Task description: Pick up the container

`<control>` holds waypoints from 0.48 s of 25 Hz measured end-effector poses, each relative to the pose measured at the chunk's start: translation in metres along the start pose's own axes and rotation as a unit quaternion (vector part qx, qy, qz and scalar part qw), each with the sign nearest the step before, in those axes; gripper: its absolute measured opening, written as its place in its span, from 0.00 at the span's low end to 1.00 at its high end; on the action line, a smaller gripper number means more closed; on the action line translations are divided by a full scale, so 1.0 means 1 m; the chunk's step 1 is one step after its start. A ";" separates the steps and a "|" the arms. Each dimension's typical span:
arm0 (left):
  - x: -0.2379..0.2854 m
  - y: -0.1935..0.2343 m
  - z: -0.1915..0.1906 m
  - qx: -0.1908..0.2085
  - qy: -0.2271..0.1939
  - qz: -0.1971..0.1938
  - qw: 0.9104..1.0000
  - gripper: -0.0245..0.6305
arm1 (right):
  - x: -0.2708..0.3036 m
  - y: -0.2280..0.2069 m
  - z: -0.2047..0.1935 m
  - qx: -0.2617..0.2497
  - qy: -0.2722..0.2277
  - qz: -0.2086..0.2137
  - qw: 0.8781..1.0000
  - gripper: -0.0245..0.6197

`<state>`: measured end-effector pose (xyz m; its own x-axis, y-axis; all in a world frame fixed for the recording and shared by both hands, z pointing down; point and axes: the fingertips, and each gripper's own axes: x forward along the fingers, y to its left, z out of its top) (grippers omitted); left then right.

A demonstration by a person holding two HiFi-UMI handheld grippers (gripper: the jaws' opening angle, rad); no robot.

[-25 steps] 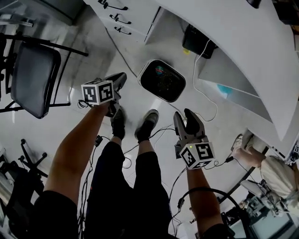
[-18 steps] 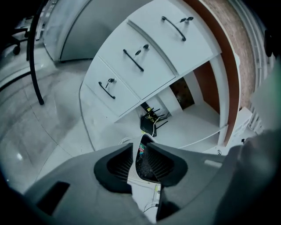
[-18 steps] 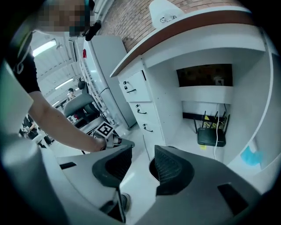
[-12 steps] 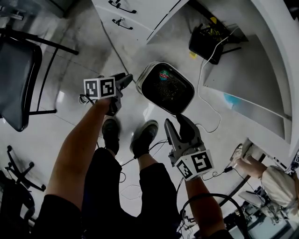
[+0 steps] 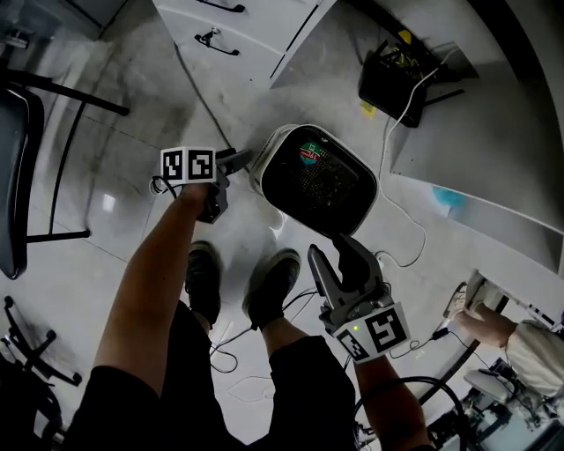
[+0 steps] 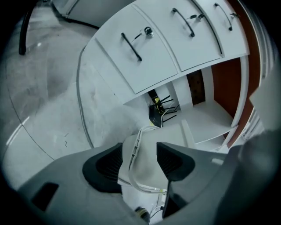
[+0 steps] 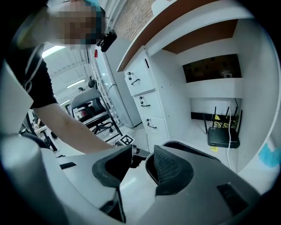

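Note:
The container (image 5: 267, 157) is a white bin with a black liner and some litter inside, standing on the pale floor in front of my feet. My left gripper (image 5: 243, 160) is at its left rim. In the left gripper view its jaws have just been opening; they stand wide, and the container's white rim (image 6: 145, 148) lies between the pads without being pressed. My right gripper (image 5: 331, 250) hovers open just short of the bin's near right side. In the right gripper view the rim (image 7: 193, 147) shows past the right pad, and my left gripper's marker cube shows beyond the gap.
A white drawer cabinet (image 5: 236, 25) stands behind the bin. A black router (image 5: 395, 77) with cables sits under a white desk (image 5: 493, 132) at the right. A dark chair (image 5: 12, 176) is at the left. My shoes (image 5: 271, 287) and loose cables lie below.
Both grippers have sunk toward the container, which now looks larger and closer. The left jaws went from shut to wide open at the rim. The right jaws kept their gap.

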<state>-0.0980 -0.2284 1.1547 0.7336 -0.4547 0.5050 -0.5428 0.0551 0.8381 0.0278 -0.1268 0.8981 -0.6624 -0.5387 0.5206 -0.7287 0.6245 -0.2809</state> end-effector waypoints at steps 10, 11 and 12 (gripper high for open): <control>0.053 0.016 -0.026 -0.030 0.061 -0.055 0.996 0.41 | 0.001 0.002 -0.002 0.024 -0.035 0.030 0.999 0.23; 0.056 0.017 -0.029 -0.031 0.066 -0.061 0.996 0.41 | 0.000 0.002 -0.002 0.024 -0.037 0.033 0.999 0.23; 0.058 0.018 -0.030 -0.034 0.066 -0.066 0.995 0.41 | 0.000 0.002 -0.002 0.022 -0.037 0.036 0.998 0.23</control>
<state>-0.0527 -0.2269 1.2051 0.8468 -0.3412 0.4081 -0.4122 0.0640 0.9089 0.0267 -0.1239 0.8991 -0.7233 -0.5350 0.4367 -0.6846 0.6386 -0.3515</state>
